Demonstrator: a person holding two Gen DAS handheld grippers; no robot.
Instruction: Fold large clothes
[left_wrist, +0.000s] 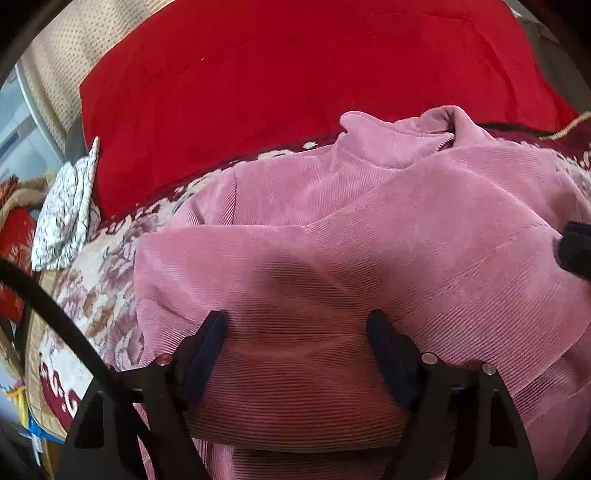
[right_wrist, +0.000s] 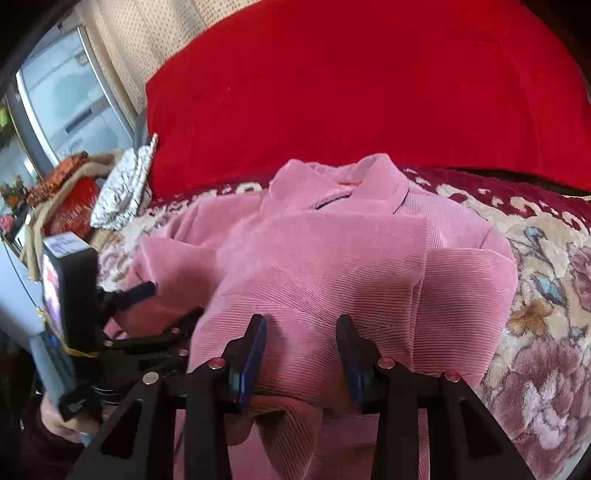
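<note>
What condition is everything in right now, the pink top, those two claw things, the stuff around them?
Pink corduroy garment: partly folded, sleeves laid across the body, collar at the far end.
Left gripper: open, fabric bulging between its fingers.
Right gripper: open, over the near hem.
Floral blanket: spread flat under the garment.
Red cushion: propped behind the blanket.
Patterned white cloth: crumpled beside the cushion.

Bare floral bedspread (right_wrist: 546, 295) lies open to the right of the pink garment (right_wrist: 332, 258), leaving room to pass. Beyond, the red cushion (right_wrist: 351, 92) walls off the far side. A white patterned cloth (left_wrist: 70, 206) and clutter crowd the left edge.
</note>
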